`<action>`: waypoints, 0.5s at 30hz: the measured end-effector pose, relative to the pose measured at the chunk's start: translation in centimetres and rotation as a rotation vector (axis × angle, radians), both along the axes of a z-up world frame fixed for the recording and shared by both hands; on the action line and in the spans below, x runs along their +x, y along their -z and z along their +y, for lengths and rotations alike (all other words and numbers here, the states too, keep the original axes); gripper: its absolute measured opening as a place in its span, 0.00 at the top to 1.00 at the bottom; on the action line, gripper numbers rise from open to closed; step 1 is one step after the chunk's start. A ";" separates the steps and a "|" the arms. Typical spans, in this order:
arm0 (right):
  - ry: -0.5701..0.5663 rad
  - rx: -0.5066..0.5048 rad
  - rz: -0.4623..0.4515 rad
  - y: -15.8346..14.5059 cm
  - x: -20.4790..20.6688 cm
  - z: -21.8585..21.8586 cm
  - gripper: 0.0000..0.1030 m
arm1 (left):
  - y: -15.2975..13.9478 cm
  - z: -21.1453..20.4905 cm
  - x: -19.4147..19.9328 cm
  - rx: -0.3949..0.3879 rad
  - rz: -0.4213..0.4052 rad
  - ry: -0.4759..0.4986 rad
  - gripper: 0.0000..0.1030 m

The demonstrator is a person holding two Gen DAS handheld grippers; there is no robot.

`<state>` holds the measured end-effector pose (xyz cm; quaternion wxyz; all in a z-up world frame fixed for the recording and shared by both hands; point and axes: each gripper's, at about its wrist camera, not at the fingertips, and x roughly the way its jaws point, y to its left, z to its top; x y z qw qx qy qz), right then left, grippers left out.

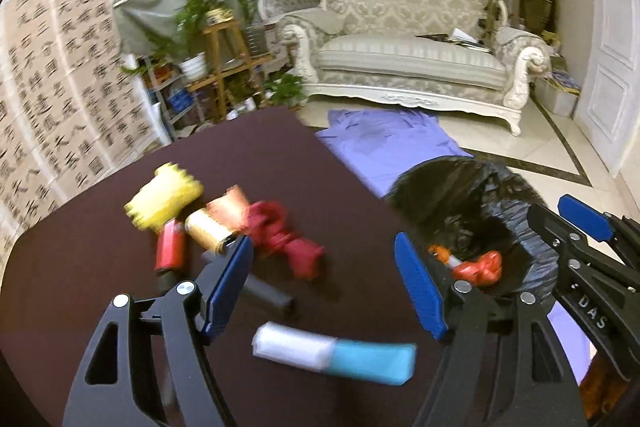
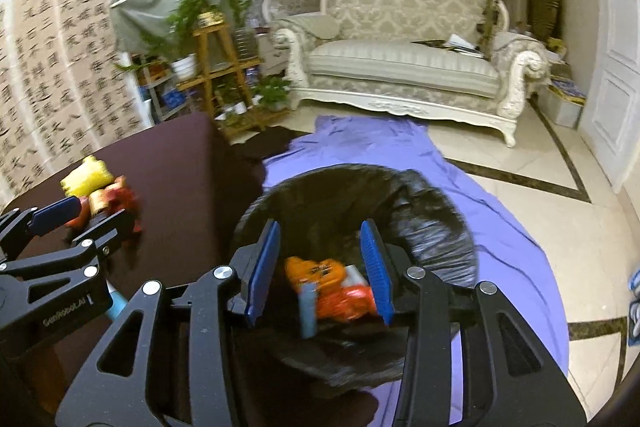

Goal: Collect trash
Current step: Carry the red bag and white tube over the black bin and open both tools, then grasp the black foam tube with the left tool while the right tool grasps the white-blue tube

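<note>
Over the black-lined trash bin [image 2: 352, 195] the right claw [image 2: 320, 267] hung with fingers apart, empty; orange wrappers [image 2: 332, 287] lay inside. The left claw [image 1: 324, 291] gaped above the desk [image 1: 340, 195], near a blue-and-white packet [image 1: 334, 351] and red and yellow wrappers [image 1: 168, 203].

Both fisheye views are dim and warm, with straight lines bowing at the black-vignetted edges. Motion blur smears the wrappers [image 1: 224, 223] on the dark surface [image 1: 340, 195]. The floor [image 2: 540, 163] shows soft glare.
</note>
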<state>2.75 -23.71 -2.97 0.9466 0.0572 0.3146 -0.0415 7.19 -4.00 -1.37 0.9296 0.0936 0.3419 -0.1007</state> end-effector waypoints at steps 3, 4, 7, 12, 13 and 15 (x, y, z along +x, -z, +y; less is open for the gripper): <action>-0.052 0.002 0.002 -0.3 -0.5 2.1 0.60 | 0.1 2.8 -1.0 -0.002 0.009 -0.052 0.31; -0.068 0.003 0.005 -0.3 -0.8 2.8 0.60 | 0.1 3.6 -1.2 -0.003 0.013 -0.067 0.31; -0.118 0.004 0.017 -0.2 -1.5 4.8 0.60 | 0.6 6.2 -1.9 0.000 0.036 -0.117 0.31; -0.162 0.007 0.037 0.1 -1.9 6.8 0.60 | 1.9 9.8 -2.8 0.009 0.080 -0.190 0.31; -0.171 0.010 0.044 0.2 -1.9 7.1 0.60 | 2.2 10.2 -2.8 0.005 0.091 -0.200 0.31; -0.186 0.011 0.055 0.2 -1.9 7.6 0.59 | 2.6 10.9 -2.4 -0.017 0.126 -0.213 0.31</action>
